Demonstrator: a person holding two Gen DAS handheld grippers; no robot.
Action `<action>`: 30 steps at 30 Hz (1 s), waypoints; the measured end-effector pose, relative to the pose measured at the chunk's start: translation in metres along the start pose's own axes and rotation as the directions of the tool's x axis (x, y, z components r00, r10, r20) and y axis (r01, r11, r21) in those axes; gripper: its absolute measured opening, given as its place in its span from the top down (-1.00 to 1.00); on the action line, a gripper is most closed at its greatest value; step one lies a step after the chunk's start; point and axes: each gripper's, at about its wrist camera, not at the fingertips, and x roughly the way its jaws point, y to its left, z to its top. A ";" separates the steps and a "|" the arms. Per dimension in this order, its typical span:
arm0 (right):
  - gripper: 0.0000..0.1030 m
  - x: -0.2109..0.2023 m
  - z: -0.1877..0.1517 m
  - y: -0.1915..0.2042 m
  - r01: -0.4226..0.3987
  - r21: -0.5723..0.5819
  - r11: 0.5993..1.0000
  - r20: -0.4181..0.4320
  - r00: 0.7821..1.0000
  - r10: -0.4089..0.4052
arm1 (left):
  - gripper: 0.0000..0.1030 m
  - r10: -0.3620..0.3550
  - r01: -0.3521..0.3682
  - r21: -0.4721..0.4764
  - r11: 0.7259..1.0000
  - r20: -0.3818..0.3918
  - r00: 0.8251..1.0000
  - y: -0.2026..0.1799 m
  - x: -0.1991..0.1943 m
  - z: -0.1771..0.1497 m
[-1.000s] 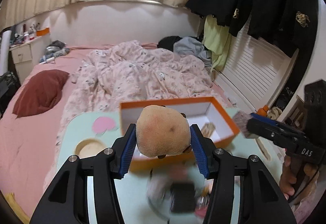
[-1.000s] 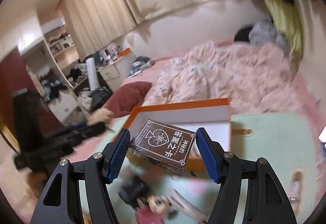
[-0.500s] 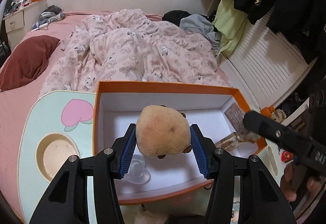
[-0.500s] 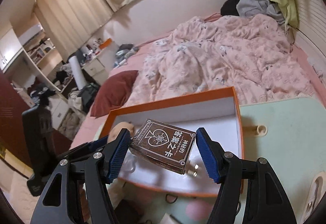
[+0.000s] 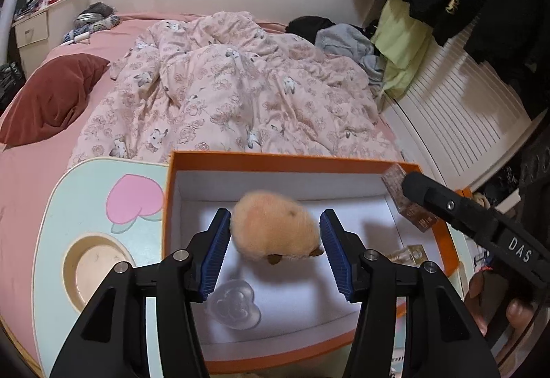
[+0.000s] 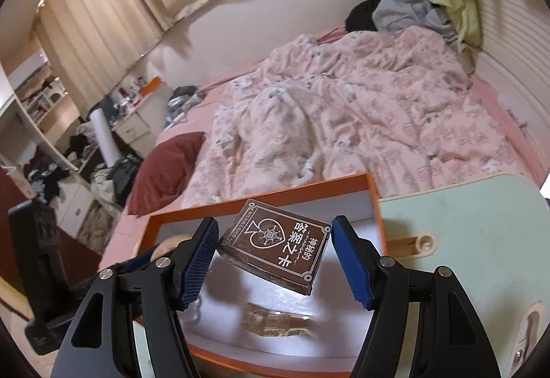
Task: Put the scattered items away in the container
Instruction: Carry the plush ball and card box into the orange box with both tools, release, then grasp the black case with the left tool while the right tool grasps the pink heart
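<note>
Plush (image 5: 275, 226): one, loose between our left gripper's (image 5: 275, 252) wide-spread jaws, dropping over the box (image 5: 292, 159). Card deck (image 6: 275, 245): one, likewise free of our right gripper (image 6: 273, 257), also spread wide, above the same box. We judge both releases need clear withdrawal upward. Inside already: one clear heart (image 5: 235, 307), one bottle (image 5: 409, 254).

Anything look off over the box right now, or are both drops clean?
Both items are loose between open jaws. The plush toy is blurred above the orange box floor. The brown card box sits tilted, one corner low, over a clear bottle. Nothing looks spilled or damaged.
</note>
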 end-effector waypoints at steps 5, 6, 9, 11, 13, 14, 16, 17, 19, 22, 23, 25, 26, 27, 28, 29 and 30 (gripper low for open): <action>-0.49 -0.004 0.001 -0.003 -0.009 0.009 1.000 0.021 1.000 0.009 | -0.06 -0.001 0.001 -0.007 1.000 0.001 1.000 0.003 -0.003 0.000; -0.49 -0.007 0.000 -0.002 -0.008 0.005 1.000 0.028 1.000 0.007 | -0.06 -0.003 0.003 -0.009 1.000 0.003 1.000 0.003 -0.005 -0.001; -0.49 -0.019 -0.003 0.000 -0.018 -0.009 1.000 0.058 0.998 0.019 | -0.06 -0.017 0.017 -0.009 1.000 0.012 1.000 0.005 -0.014 -0.004; -0.49 -0.030 -0.008 0.004 -0.020 -0.026 0.999 0.076 0.997 0.022 | -0.06 -0.029 0.029 -0.008 1.000 0.021 0.999 0.006 -0.026 -0.009; -0.49 -0.048 -0.017 0.008 -0.044 -0.049 0.998 0.088 0.995 0.048 | -0.06 -0.037 0.037 0.003 0.999 0.056 0.998 0.006 -0.045 -0.015; -0.49 -0.057 -0.023 0.011 -0.062 -0.069 0.996 0.084 0.994 0.068 | -0.06 -0.032 0.031 0.015 0.999 0.074 0.997 0.006 -0.054 -0.017; -0.48 -0.070 -0.033 0.020 -0.052 -0.125 0.991 0.068 0.996 0.061 | -0.06 -0.016 0.011 0.050 0.999 0.104 0.994 0.004 -0.074 -0.024; -0.46 -0.078 -0.039 0.024 -0.043 -0.160 0.986 0.069 0.996 0.055 | -0.06 -0.011 0.003 0.069 0.998 0.116 0.993 0.003 -0.085 -0.030; -0.43 -0.096 -0.055 0.030 -0.037 -0.220 0.975 0.075 0.996 0.055 | -0.06 -0.030 0.017 0.098 0.995 0.127 0.991 0.001 -0.103 -0.045; -0.29 -0.112 -0.081 0.029 -0.037 -0.246 0.969 0.063 0.997 0.054 | -0.06 -0.070 0.055 0.139 0.989 0.107 0.992 -0.006 -0.116 -0.075; -0.09 -0.113 -0.092 0.028 -0.026 -0.259 0.966 0.047 0.998 0.040 | -0.06 -0.067 0.051 0.146 0.988 0.105 0.992 -0.008 -0.118 -0.086; 0.31 -0.110 -0.115 0.027 -0.003 -0.288 0.958 0.006 1.000 0.005 | -0.05 -0.037 0.018 0.145 0.989 0.124 0.992 -0.012 -0.118 -0.105; 0.35 -0.107 -0.126 0.026 -0.003 -0.304 0.953 -0.023 1.000 -0.004 | -0.04 -0.018 -0.002 0.149 0.989 0.131 0.991 -0.014 -0.116 -0.116; 0.35 -0.103 -0.140 0.026 -0.016 -0.326 0.945 -0.060 0.998 -0.004 | 0.04 -0.011 -0.010 0.162 0.987 0.126 0.992 -0.016 -0.114 -0.126; 0.35 -0.101 -0.151 0.027 -0.029 -0.342 0.939 -0.086 0.996 -0.001 | 0.12 -0.018 -0.002 0.169 0.986 0.117 0.993 -0.018 -0.112 -0.133; 0.35 -0.099 -0.163 0.026 -0.040 -0.354 0.934 -0.110 0.994 0.001 | 0.12 -0.045 0.027 0.164 0.986 0.107 0.993 -0.018 -0.110 -0.140; 0.35 -0.096 -0.171 0.025 -0.047 -0.362 0.931 -0.124 0.992 0.002 | 0.12 -0.072 0.056 0.154 0.987 0.098 0.993 -0.018 -0.108 -0.144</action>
